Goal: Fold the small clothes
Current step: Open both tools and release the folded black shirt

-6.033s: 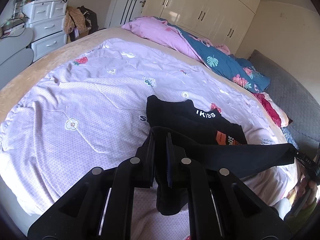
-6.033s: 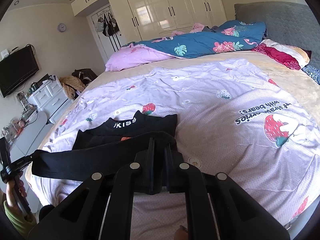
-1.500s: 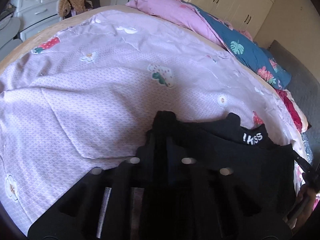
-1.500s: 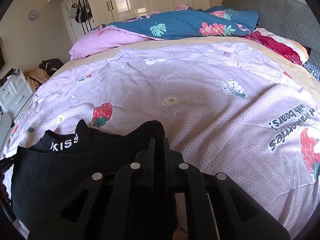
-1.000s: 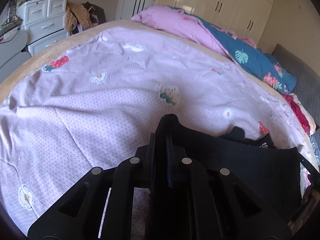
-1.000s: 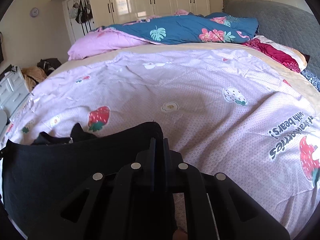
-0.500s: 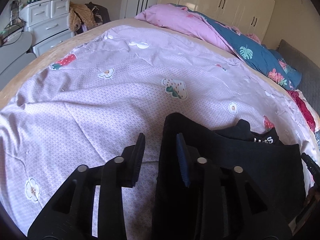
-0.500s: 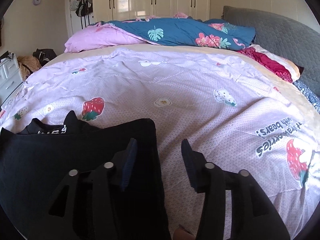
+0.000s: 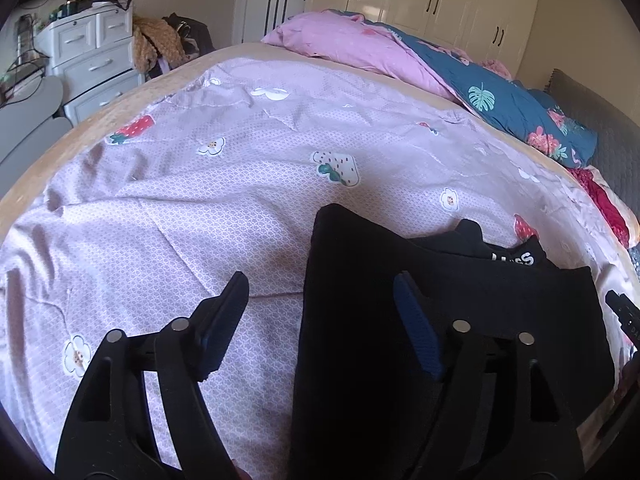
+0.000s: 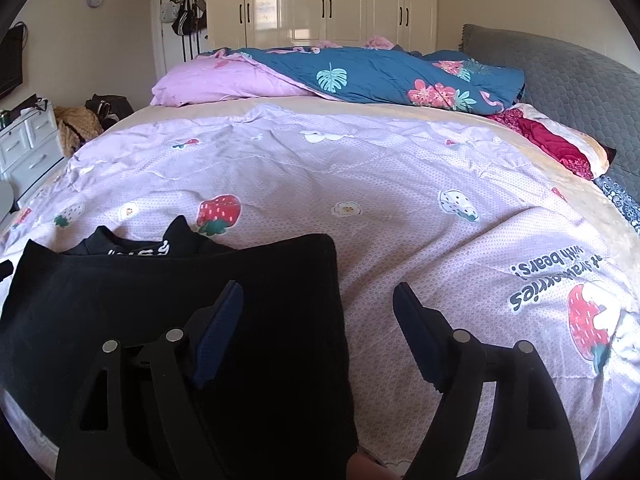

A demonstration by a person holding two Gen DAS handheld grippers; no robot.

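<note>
Both grippers had let go since half a second before, when the fingers were only part way apart, and a second before they had been clamped on the cloth; we now saw the left gripper with its jaws spread wide and holding nothing, one finger over the sheet and the other over the black garment. We saw the right gripper the same way, jaws wide and empty, its left finger above the garment and its right finger above bare sheet. Between them the garment lay flat near the front edge of the bed, folded over on itself, its upper layer reaching almost to the collar, which peeked out behind with white lettering on it. From the left wrist we could also make out the tip of the right gripper at the far right edge. Beyond the garment the lilac sheet spread out with strawberries and flowers printed on it. Farther back a pink quilt and a blue flowered quilt lay bunched together, with a white wardrobe behind them and a white drawer unit off to the left.
</note>
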